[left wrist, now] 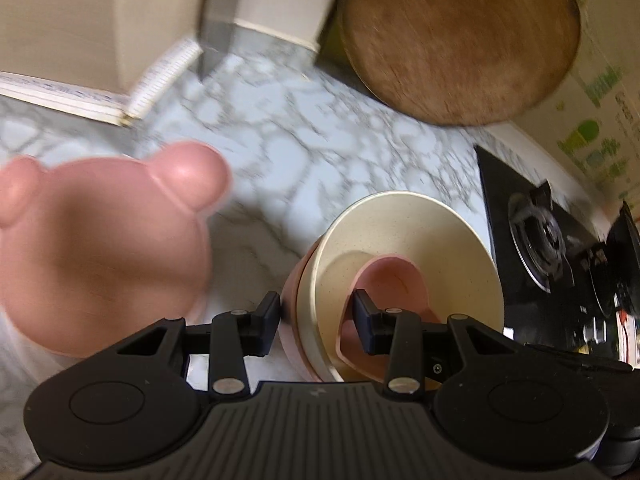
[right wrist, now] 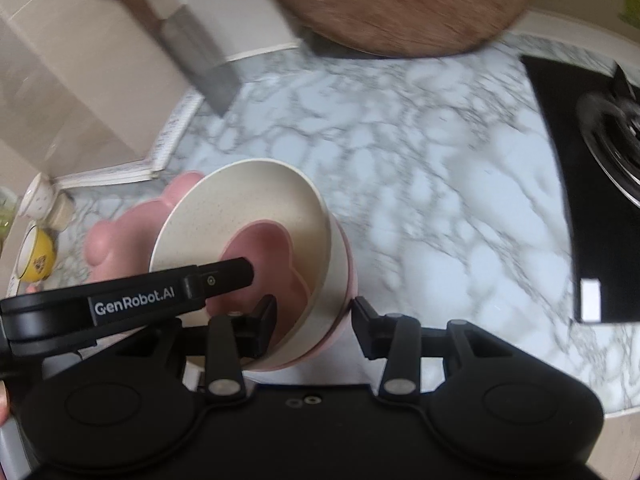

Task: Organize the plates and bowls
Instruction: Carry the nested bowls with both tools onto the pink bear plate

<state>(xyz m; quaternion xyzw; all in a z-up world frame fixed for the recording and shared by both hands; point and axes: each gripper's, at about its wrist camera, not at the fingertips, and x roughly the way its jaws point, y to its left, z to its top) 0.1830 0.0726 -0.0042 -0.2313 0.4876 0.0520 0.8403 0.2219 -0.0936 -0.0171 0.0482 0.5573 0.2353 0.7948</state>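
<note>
Both grippers, left gripper (left wrist: 316, 316) and right gripper (right wrist: 316, 312), clamp the speckled cream bowl's (left wrist: 452, 248) round rim.

Both hand-held grippers are pointed steeply downward. The left hand-held gripper (left wrist: 316, 322) is closed on the stacked bowls' (left wrist: 400, 240) rim, and the right hand-held gripper (right wrist: 316, 316) is clamped on the opposite rim.

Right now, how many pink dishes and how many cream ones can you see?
Pink: 3 (bear-eared dish, inner dish, outer bowl)
Cream: 1 (cream bowl)
Total: 4
</note>
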